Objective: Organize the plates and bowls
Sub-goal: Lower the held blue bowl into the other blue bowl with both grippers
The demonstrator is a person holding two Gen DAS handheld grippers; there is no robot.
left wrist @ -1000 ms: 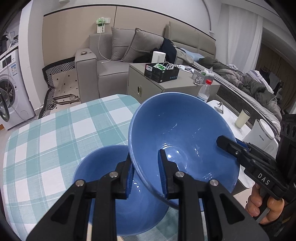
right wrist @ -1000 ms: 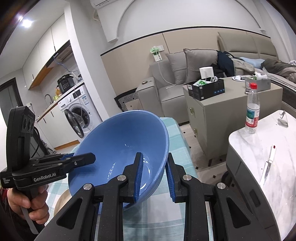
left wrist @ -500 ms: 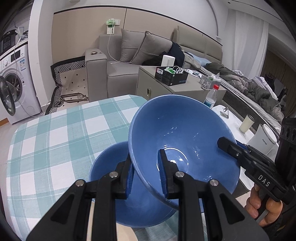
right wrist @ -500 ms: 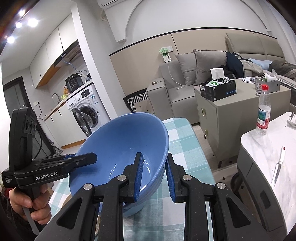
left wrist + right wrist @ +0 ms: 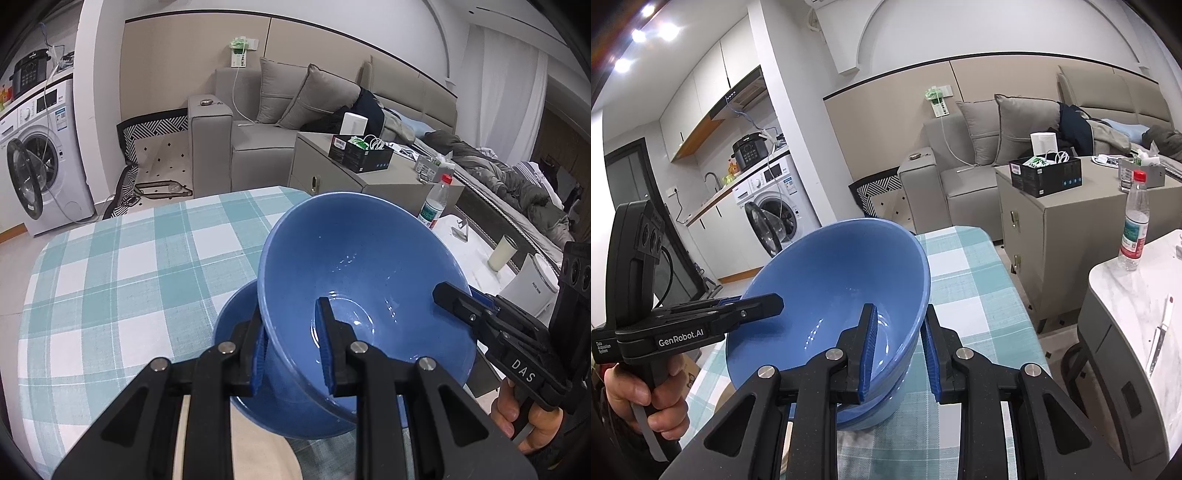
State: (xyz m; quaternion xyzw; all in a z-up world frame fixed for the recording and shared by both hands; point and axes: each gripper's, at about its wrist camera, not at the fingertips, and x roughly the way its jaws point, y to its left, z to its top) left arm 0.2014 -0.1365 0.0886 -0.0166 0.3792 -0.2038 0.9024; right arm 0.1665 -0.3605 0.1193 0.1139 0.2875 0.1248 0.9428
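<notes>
Upper blue bowl (image 5: pixel 369 280) hung tilted over lower bowl (image 5: pixel 240 317) on checked table (image 5: pixel 110 277) — left gripper (image 5: pixel 291 347) and right gripper (image 5: pixel 899 350) each clenched on opposite rims, likely steadying it for nesting.

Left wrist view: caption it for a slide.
Both grippers, left and right, hold a tilted blue bowl over a second bowl.
</notes>
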